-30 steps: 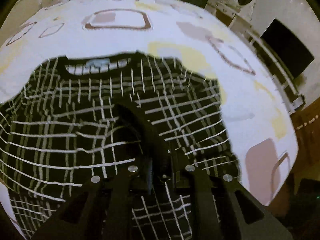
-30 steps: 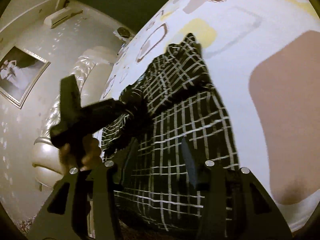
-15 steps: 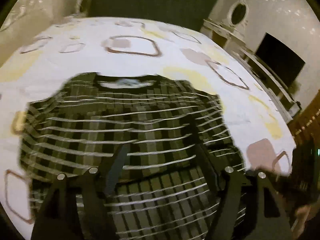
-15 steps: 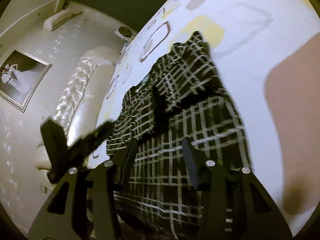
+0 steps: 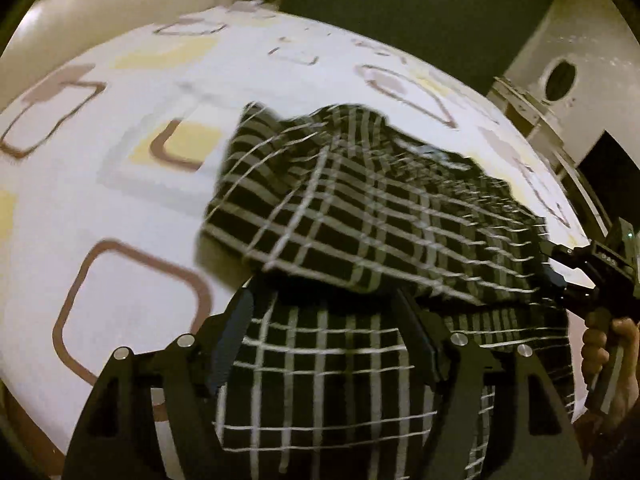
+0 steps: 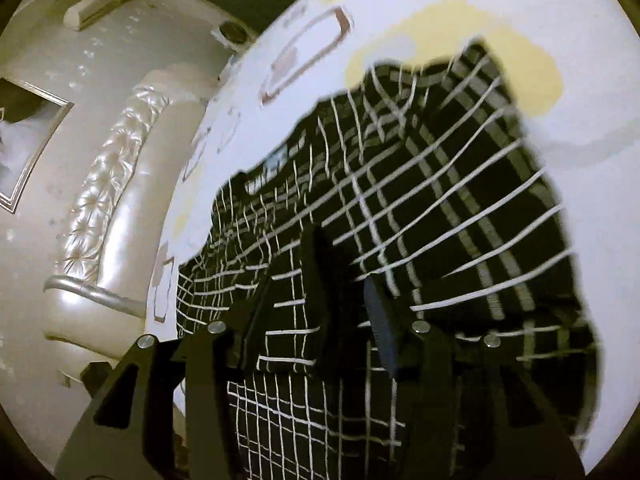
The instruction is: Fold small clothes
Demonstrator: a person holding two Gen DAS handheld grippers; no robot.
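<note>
A black shirt with a white grid pattern (image 5: pixel 380 216) lies spread on the patterned white bedsheet (image 5: pixel 120 200), collar toward the far side. My left gripper (image 5: pixel 326 332) hovers over the shirt's near part, open, with nothing pinched. A raised, rumpled fold of the shirt runs across just beyond its tips. My right gripper (image 6: pixel 318 320) stands over the same shirt (image 6: pixel 440 200) with its fingers apart and a dark ridge of cloth rising between them. In the left wrist view the right gripper (image 5: pixel 560 276) sits at the shirt's right edge, held by a hand (image 5: pixel 600 344).
A padded cream headboard (image 6: pixel 104 200) curves along the left of the bed, with a framed picture (image 6: pixel 32 148) on the wall beyond. White furniture (image 5: pixel 560 80) and a dark screen (image 5: pixel 608 168) stand past the bed's far right side. The bed's edge lies close below both grippers.
My left gripper was shut on the shirt's middle, then let go, opened wide and swung away to the left. It has left the right wrist view. The right gripper moved closer over the shirt.
</note>
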